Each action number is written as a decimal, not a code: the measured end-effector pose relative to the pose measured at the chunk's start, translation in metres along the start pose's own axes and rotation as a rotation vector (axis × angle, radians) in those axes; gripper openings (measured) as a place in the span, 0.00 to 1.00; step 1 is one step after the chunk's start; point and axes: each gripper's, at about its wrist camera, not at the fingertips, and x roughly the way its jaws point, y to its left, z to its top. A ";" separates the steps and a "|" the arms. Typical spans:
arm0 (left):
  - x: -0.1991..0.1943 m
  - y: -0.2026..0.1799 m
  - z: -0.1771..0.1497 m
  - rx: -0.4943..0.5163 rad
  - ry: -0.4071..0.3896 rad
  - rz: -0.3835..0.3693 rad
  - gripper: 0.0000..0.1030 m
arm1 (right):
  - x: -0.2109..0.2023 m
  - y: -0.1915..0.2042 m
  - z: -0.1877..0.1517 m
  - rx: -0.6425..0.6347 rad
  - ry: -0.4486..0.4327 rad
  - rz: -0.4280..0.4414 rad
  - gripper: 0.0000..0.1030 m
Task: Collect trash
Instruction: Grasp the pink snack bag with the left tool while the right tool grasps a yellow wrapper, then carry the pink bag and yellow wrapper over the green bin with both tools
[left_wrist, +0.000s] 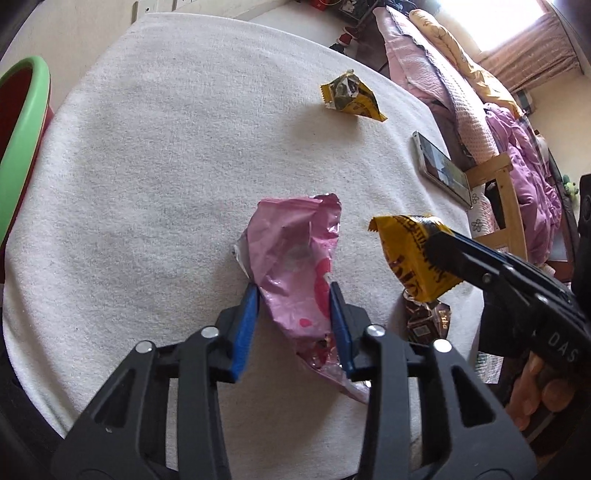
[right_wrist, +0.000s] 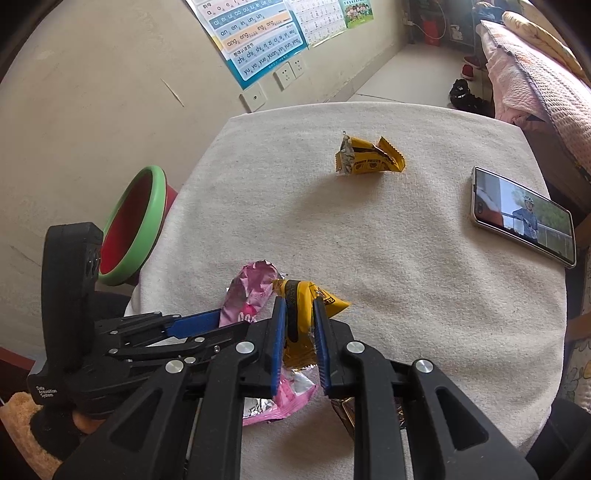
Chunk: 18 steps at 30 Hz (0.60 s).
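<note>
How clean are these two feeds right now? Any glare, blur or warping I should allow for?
Left wrist view: the window at top right is blown out white; strong fisheye bends the white table cover into a dome; the pink wrapper is sharp, with glossy highlights. Right wrist view: even light, soft shadows, no motion blur; the wall poster curves, and the phone screen stays readable.

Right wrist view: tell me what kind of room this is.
Probably a lived-in bedroom at home: piled bedding, a pinyin chart on the wall, shoes on the floor, and a cloth-covered table.
</note>
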 end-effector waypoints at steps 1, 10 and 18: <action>-0.001 0.000 0.000 0.000 -0.002 -0.001 0.27 | 0.000 0.000 0.000 0.000 -0.001 0.001 0.16; -0.031 0.011 0.004 -0.007 -0.104 0.056 0.25 | -0.003 0.001 -0.001 -0.002 -0.015 -0.003 0.16; -0.058 0.022 0.008 -0.017 -0.197 0.125 0.25 | -0.003 0.007 -0.001 -0.031 -0.026 -0.032 0.16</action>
